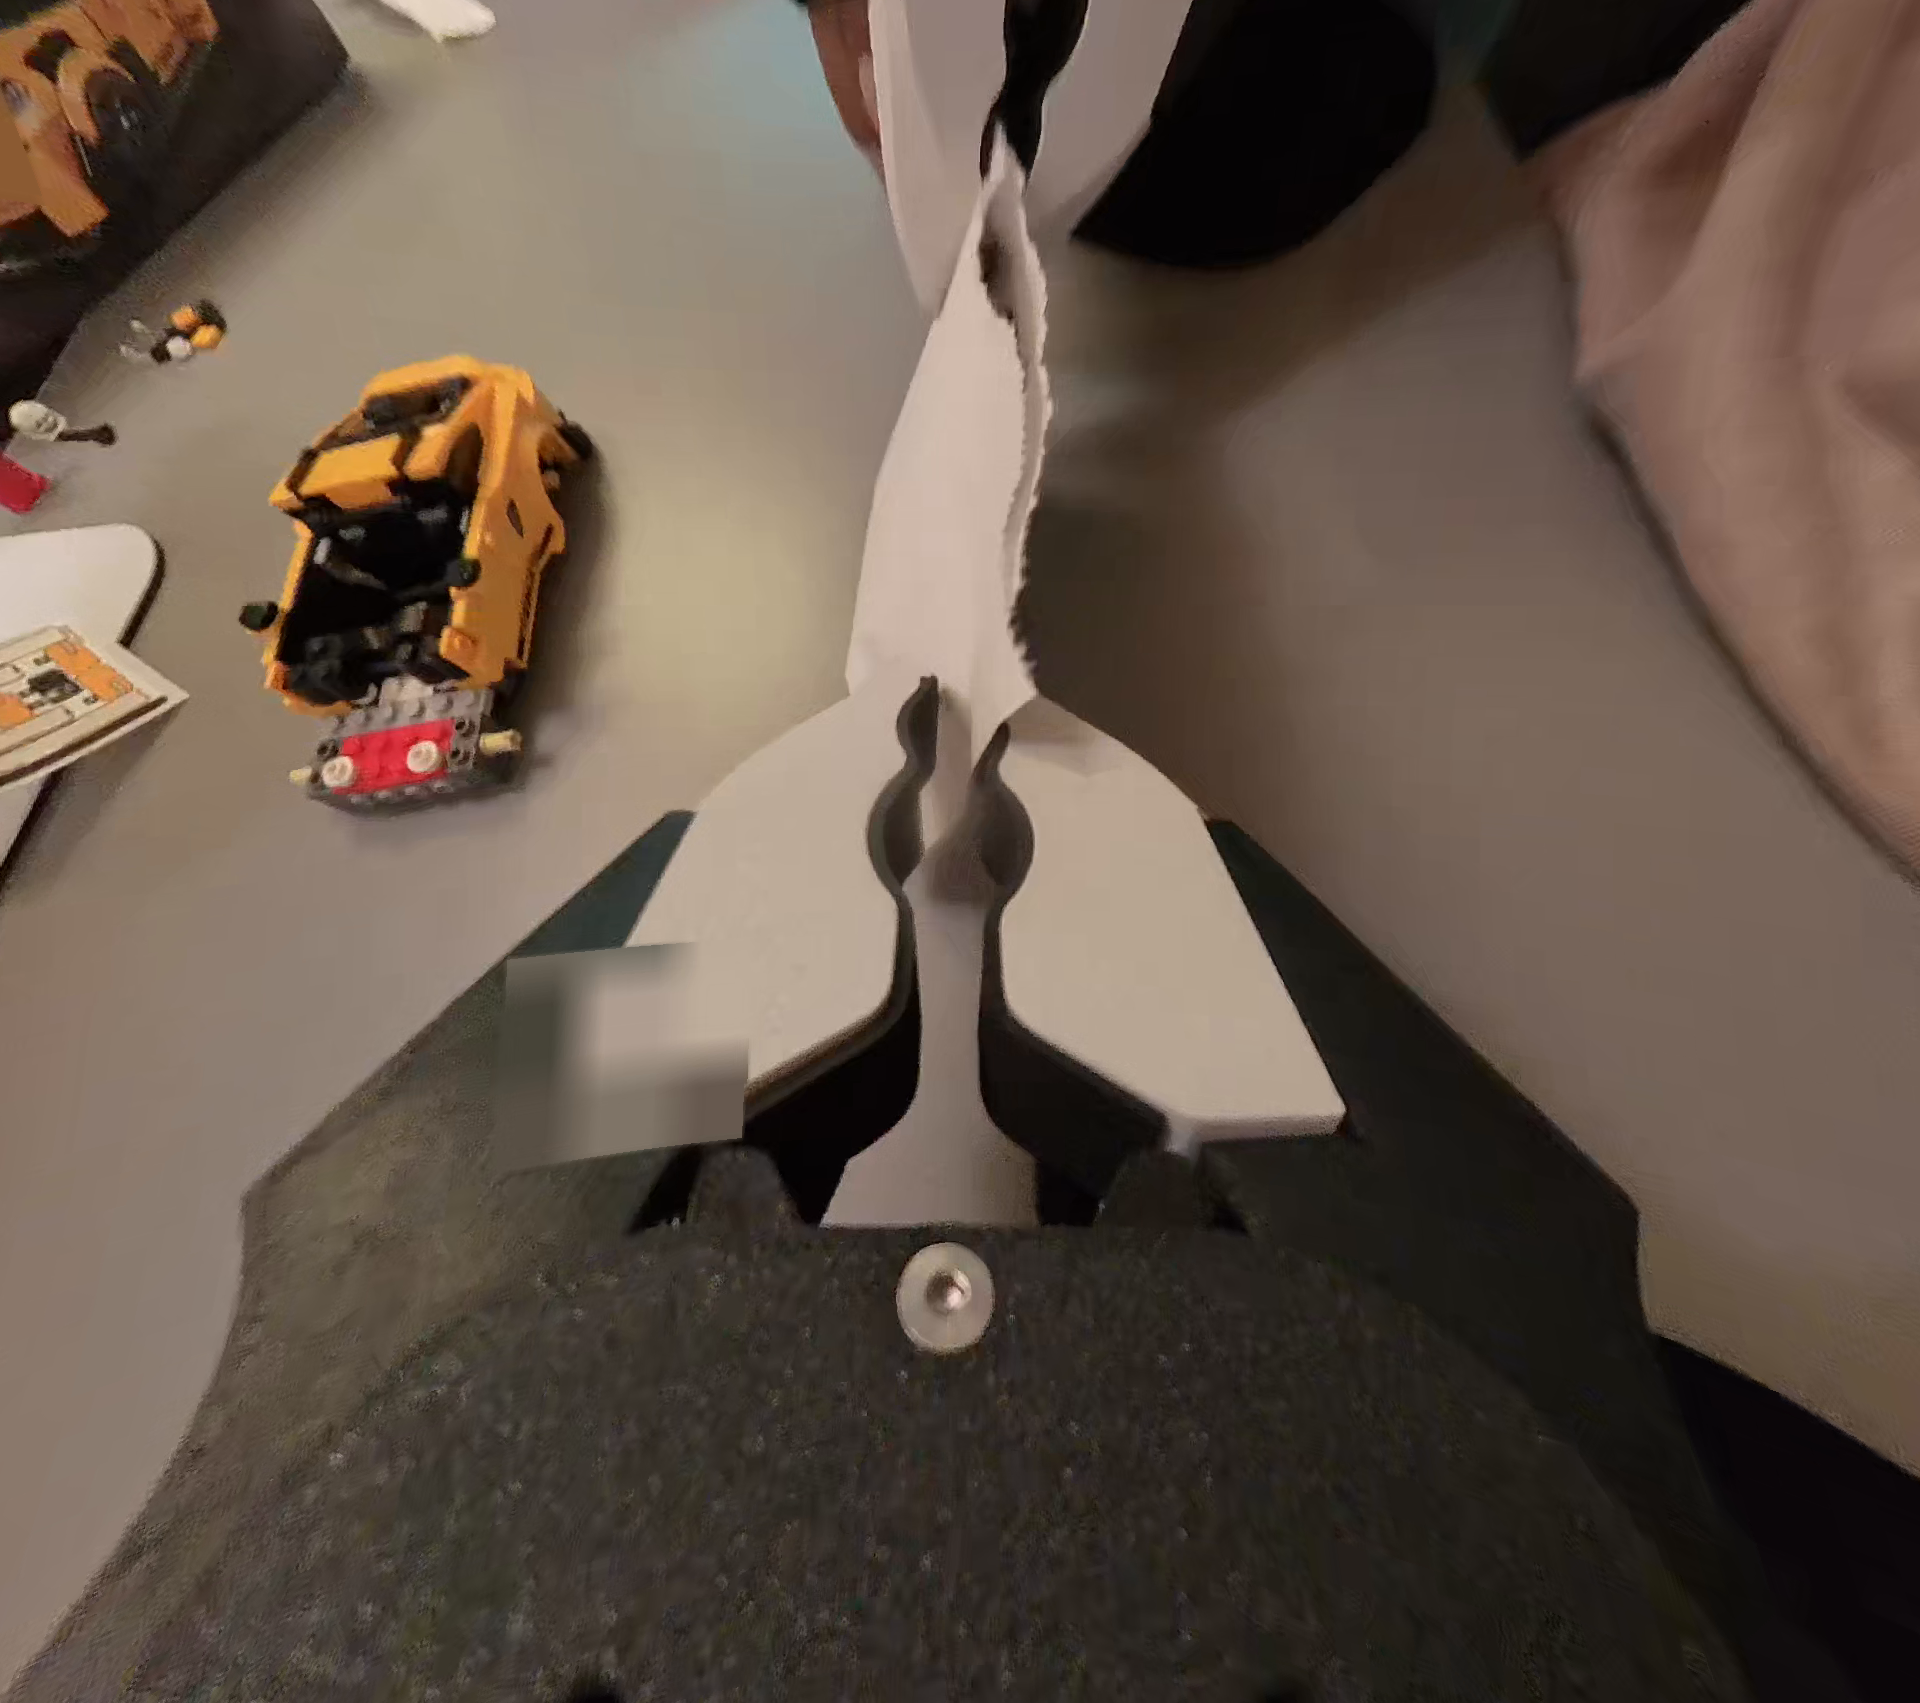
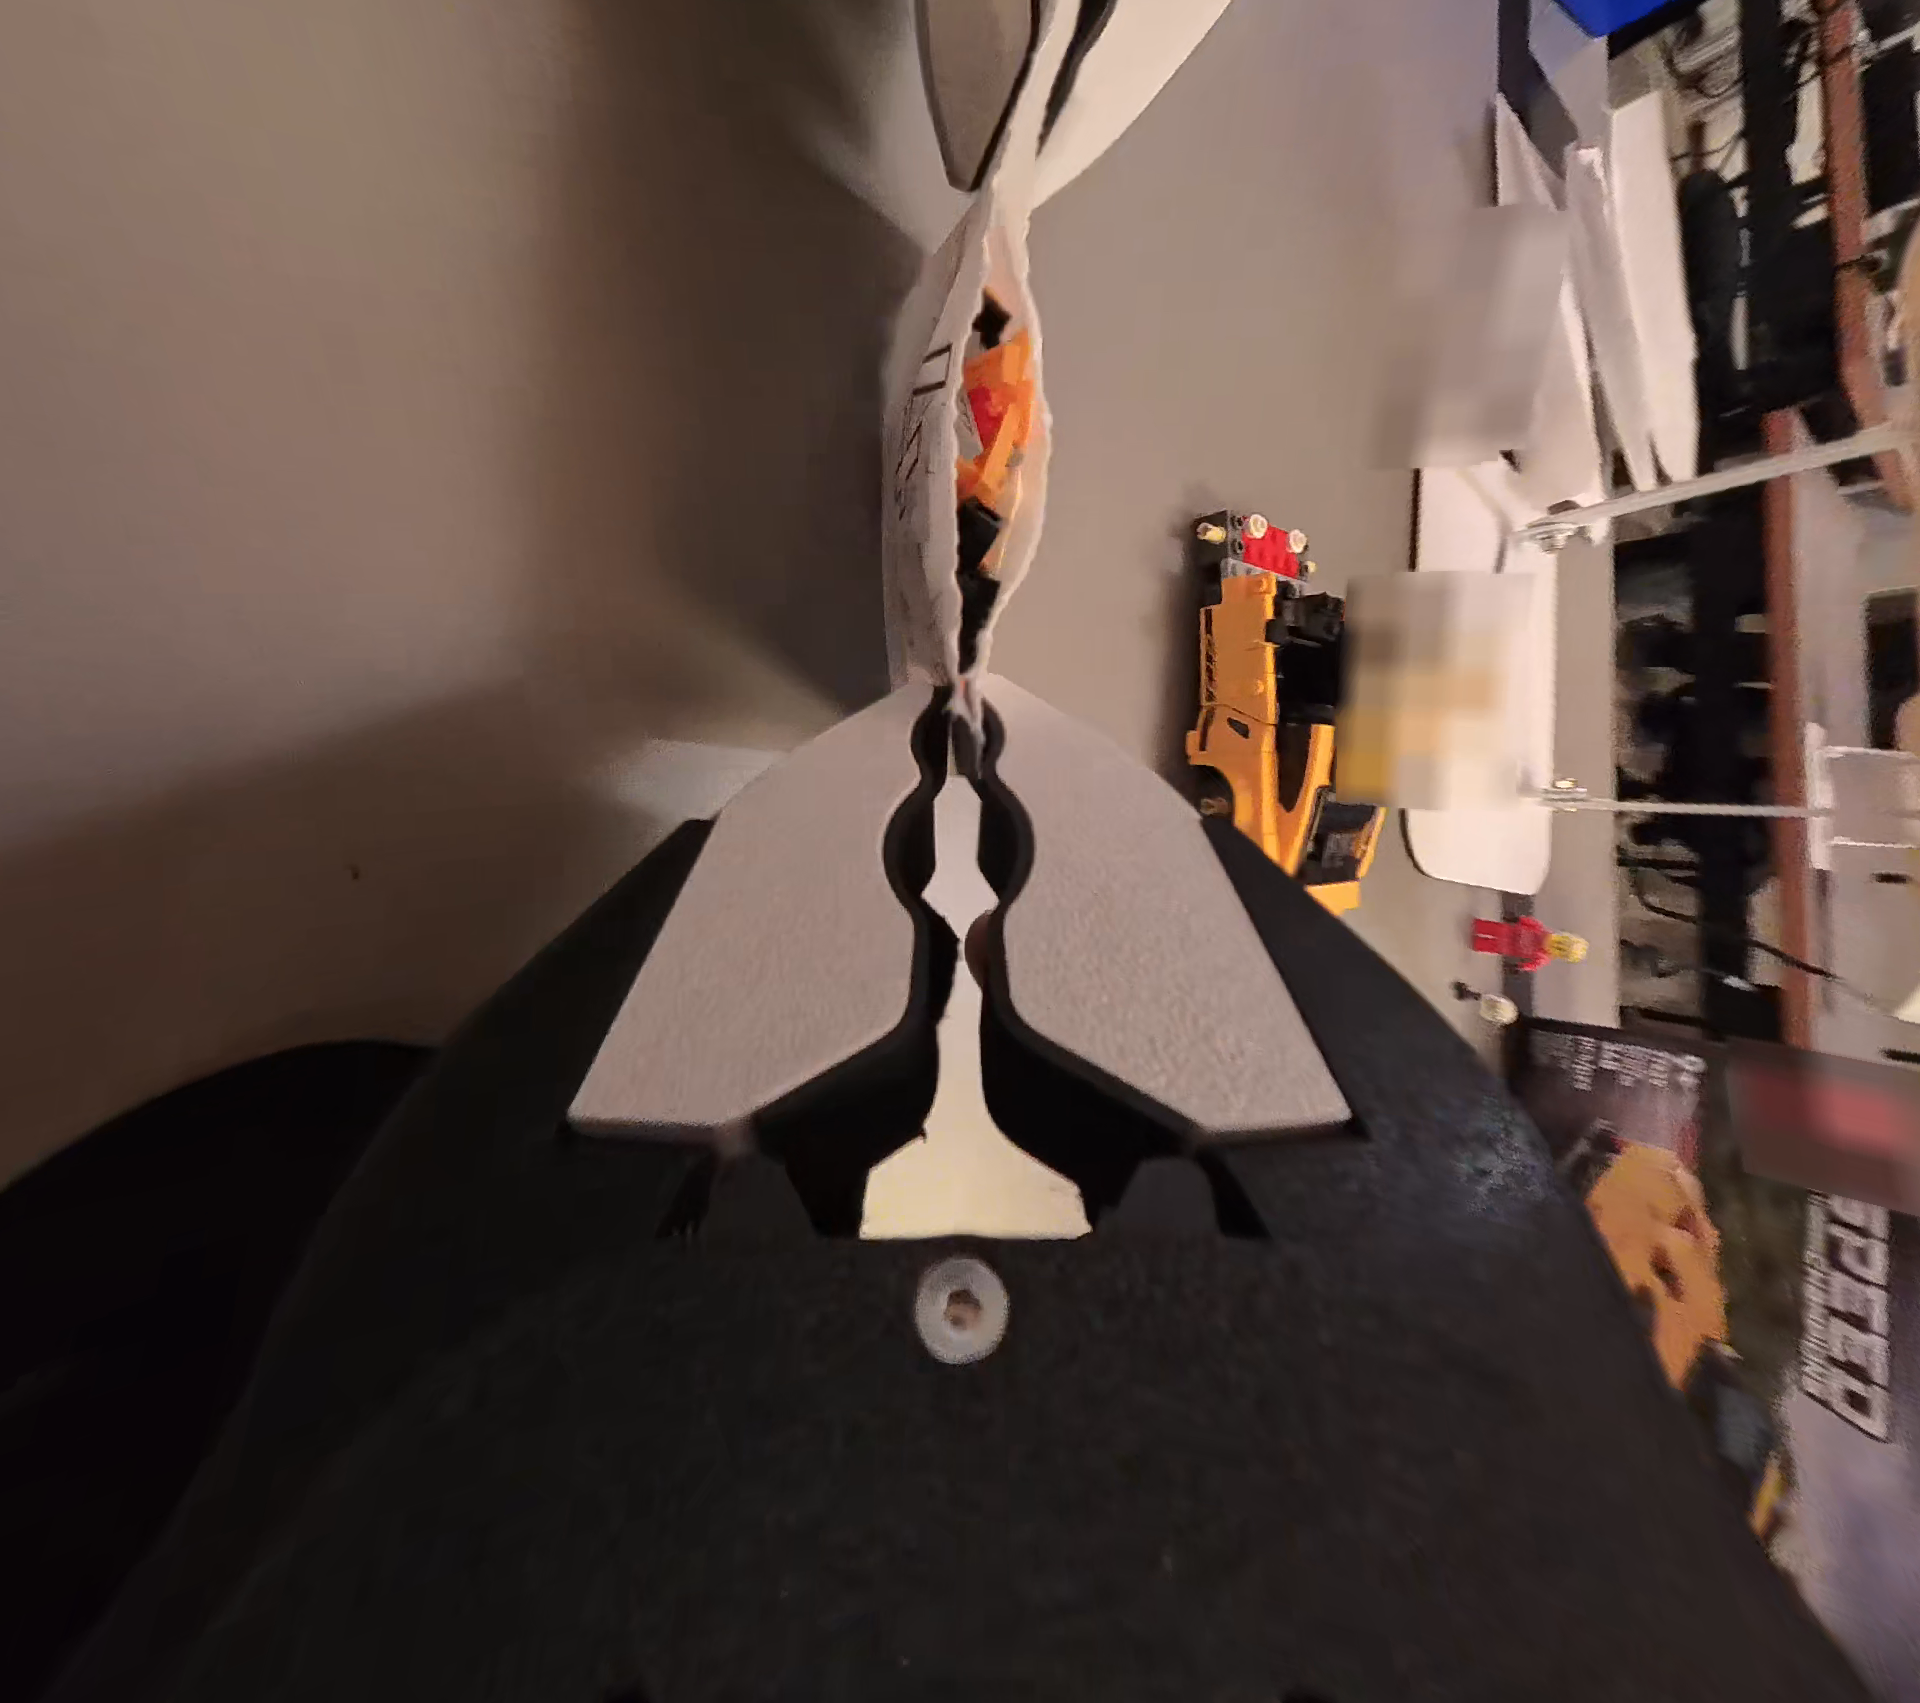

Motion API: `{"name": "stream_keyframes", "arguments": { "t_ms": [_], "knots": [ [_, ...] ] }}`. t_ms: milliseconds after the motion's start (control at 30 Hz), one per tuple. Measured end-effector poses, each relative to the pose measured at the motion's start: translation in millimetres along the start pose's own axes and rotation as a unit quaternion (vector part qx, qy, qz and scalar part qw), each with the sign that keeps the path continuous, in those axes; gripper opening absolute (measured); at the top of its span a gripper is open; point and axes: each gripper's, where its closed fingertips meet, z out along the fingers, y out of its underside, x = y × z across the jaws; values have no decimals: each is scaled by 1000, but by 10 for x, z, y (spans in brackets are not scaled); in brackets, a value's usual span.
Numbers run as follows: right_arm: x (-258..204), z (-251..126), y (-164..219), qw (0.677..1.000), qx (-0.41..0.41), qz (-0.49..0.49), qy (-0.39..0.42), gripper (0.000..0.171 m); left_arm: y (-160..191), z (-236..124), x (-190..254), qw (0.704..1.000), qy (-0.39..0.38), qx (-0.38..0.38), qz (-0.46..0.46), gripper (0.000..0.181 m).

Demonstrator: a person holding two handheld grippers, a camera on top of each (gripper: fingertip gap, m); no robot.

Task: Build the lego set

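White paper bag [image 1: 951, 510], jagged edge torn open, stretched above the grey table [image 1: 644, 282]; left gripper [image 1: 956, 723] and right gripper [image 2: 964, 713] each pinch one end. Orange bricks [image 2: 997, 417] inside. Part-built car [image 1: 416, 573] beside the bag.

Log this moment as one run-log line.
left gripper: shut on paper bag | right gripper: shut on paper bag | bag: open, bricks inside | car: on table

left tool [image 1: 961, 718]: black grainy body, two pale grey flat fingers [image 1: 790, 905] with wavy black inner edges, silver screw [image 1: 943, 1295] at centre
right tool [image 2: 964, 718]: same build, grey-white screw [image 2: 960, 1311]
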Motion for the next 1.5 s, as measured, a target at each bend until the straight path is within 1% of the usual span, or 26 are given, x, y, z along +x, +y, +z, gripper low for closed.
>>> {"name": "stream_keyframes", "arguments": {
  "t_ms": [100, 233, 367, 400, 433, 500, 633, 667, 733, 900, 1167, 1233, 1500],
  "knots": [
    [3, 8, -9, 1000, 5, -1, 14, 2, 29, 29, 13, 1000, -10, -7, 10, 0],
    [23, 6, -23, 997, 42, 68, -14, 4, 65, 8, -61, 1000, -22, -12, -10, 2],
    [58, 58, 21, 991, 59, 116, -41, 10, 72, 4, -96, 999, -24, -7, -28, 2],
    [59, 70, 11, 989, 68, 127, -48, 9, 79, 3, -107, 999, -25, -7, -33, 2],
    [60, 79, -1, 987, 75, 135, -53, 3, 87, 2, -114, 999, -25, -7, -38, 3],
    [55, 98, -3, 984, 82, 144, -63, 3, 107, -2, -113, 999, -20, -9, -46, 7],
    [36, 112, 12, 984, 83, 143, -66, 3, 227, 7, -93, 998, -12, -38, -54, 14],
    [23, 109, 8, 984, 84, 142, -68, 3, 253, 17, -93, 998, -13, -46, -52, 14],
    [22, 98, -4, 985, 87, 137, -64, 3, 259, 27, -98, 998, -21, -53, -37, 6],
    [-8, 94, -60, 987, 94, 119, -59, 3, 244, 47, -112, 997, -39, -62, -9, 1],
    [-79, 172, -164, 988, 101, 98, -68, 2, 207, 72, -80, 998, -37, -57, 0, 1],
    [-63, 169, -158, 988, 101, 100, -66, 0, 216, 69, -80, 998, -35, -57, -4, 0],
    [7, 122, -85, 987, 99, 114, -52, 0, 244, 59, -74, 998, -27, -59, -19, 0]
  ]
}}
